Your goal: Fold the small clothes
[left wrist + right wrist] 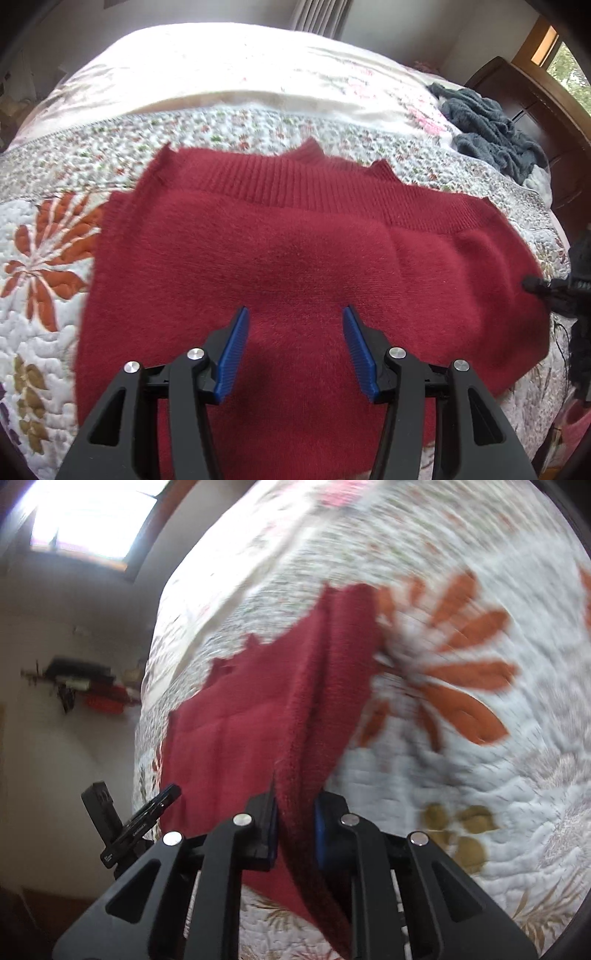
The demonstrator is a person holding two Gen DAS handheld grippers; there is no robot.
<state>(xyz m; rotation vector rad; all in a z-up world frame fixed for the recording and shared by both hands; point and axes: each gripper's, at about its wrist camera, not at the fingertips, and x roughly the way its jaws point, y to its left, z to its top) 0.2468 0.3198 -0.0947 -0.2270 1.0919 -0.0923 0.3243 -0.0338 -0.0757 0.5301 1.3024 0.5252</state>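
The left gripper (295, 314) hangs spread above the red sweater (295, 251) on the quilt (48, 229). The right gripper (295, 812) pinches a fold of the sweater's edge.

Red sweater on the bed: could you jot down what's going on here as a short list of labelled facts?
garment: red sweater, fuzzy knit with a ribbed band, spread on the quilt
surface: floral quilt on a bed
left tool: open, blue pads apart, poised above the sweater
right tool: shut on a raised fold of the sweater's edge
other cloth: dark grey garment, crumpled at the bed's far right, apart from the sweater
image quality: right wrist view is motion-blurred
fold state: one edge lifted, fold not finished
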